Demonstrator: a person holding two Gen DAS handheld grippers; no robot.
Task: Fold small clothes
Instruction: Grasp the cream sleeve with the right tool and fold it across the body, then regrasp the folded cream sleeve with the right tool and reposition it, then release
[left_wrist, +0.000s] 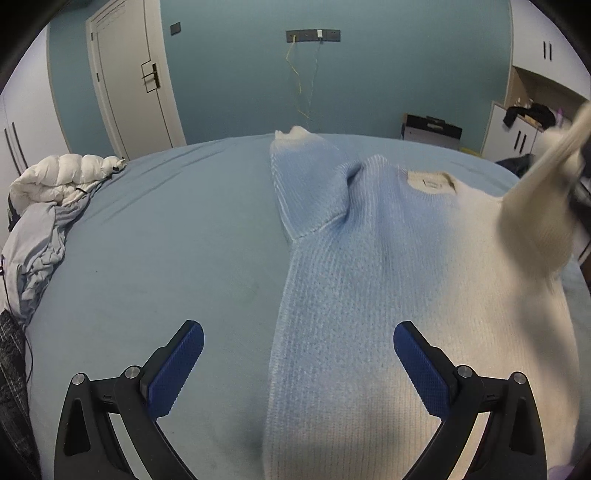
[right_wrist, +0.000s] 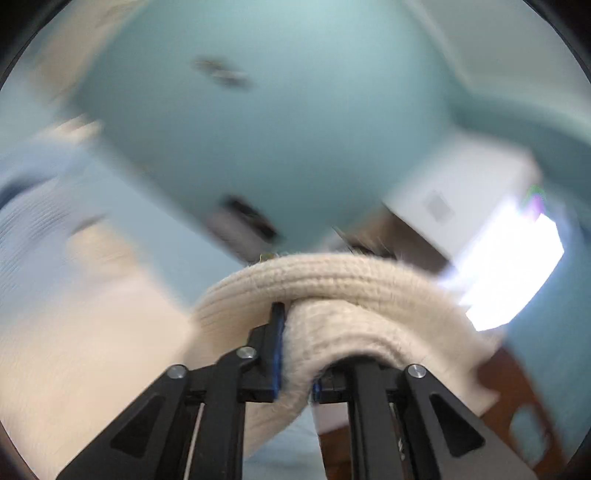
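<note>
The blue-and-cream sweater lies spread on the bed, its cream sleeve clamped in the right hand-held gripper, while the left hand-held gripper hovers released above its hem.

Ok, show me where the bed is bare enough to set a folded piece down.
The broad bare stretch of bed between the sweater and the rumpled bedding at the left edge. The right side is crowded: sweater body and lifted sleeve.
</note>
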